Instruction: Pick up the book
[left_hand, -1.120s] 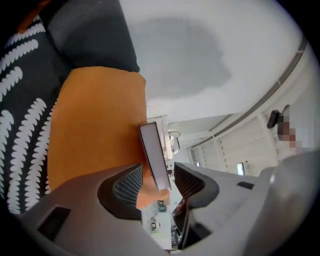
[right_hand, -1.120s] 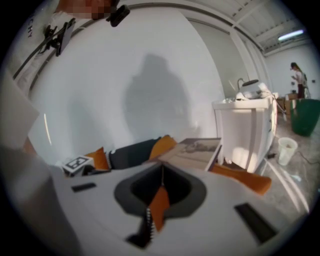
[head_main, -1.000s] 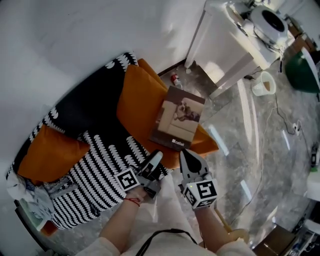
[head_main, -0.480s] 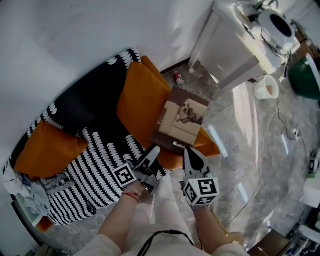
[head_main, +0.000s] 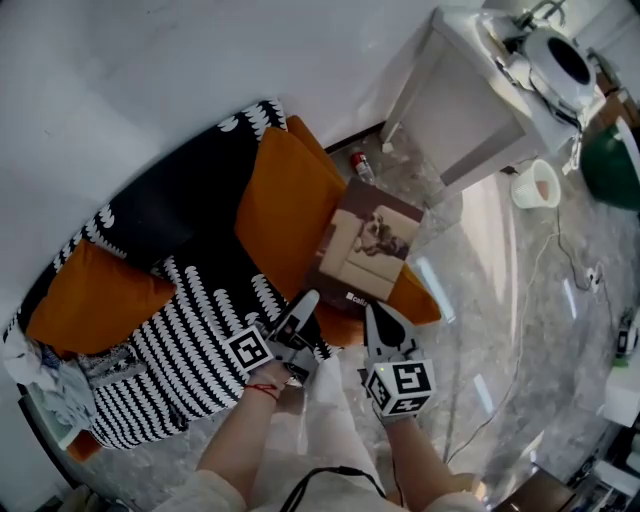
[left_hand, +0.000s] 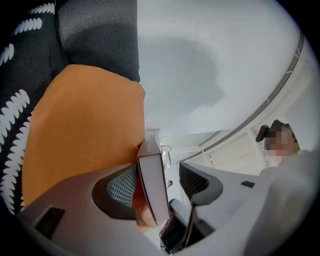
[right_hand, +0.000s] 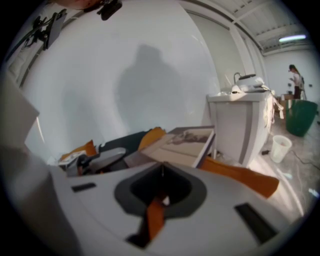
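The book lies flat on a big orange cushion. The cushion is at the right end of a black and white cover. The book is just past both grippers, on the far side. The left gripper points level at the book's near edge. Its jaws are opening wide. The thin edge of the book sits between them, but the pads do not squeeze it. The right gripper is just to the right and tips down. Its jaws are closed together and hold nothing.
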